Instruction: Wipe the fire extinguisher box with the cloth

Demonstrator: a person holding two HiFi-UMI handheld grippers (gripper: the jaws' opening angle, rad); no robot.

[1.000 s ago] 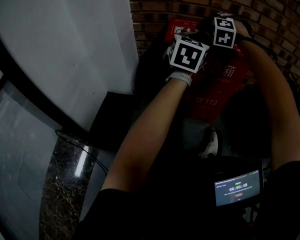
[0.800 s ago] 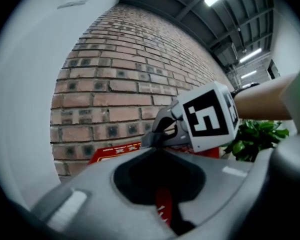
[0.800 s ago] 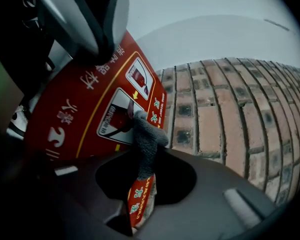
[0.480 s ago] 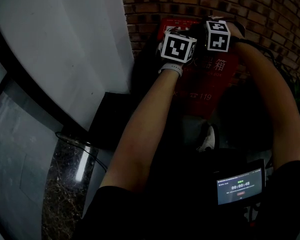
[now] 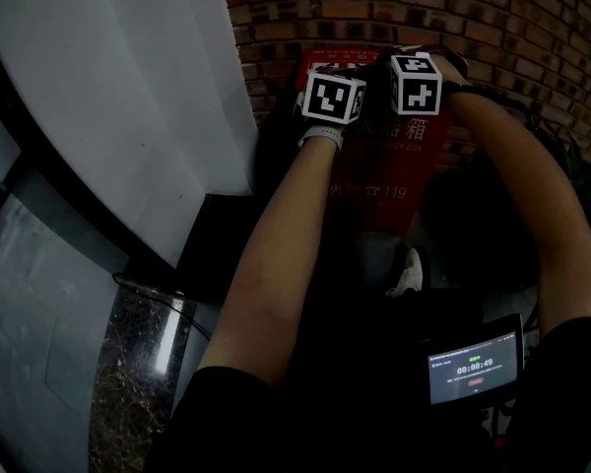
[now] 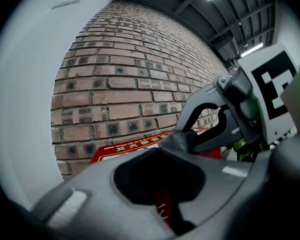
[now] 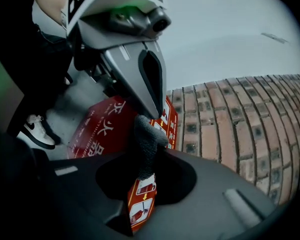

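The red fire extinguisher box (image 5: 384, 175) stands on the floor against the brick wall. My two grippers are held close together over its top edge, the left gripper (image 5: 343, 75) just left of the right gripper (image 5: 399, 62). A small grey cloth (image 7: 146, 144) stretches from the left gripper's closed tip (image 7: 149, 115) down into the right gripper's own jaws. In the left gripper view the cloth (image 6: 182, 140) is bunched at the right gripper's tip, just ahead of my own jaws, with the box (image 6: 135, 146) behind it. Both grippers look shut on the cloth.
A brick wall (image 5: 532, 28) rises behind the box and a white wall (image 5: 128, 87) stands to its left. A white shoe (image 5: 411, 274) is on the floor in front of the box. Green leaves (image 6: 247, 146) show at the right, and a lit screen (image 5: 471, 368) sits at my waist.
Both grippers have moved up the box toward its top edge and closer together. More of the box's front lettering shows below them.
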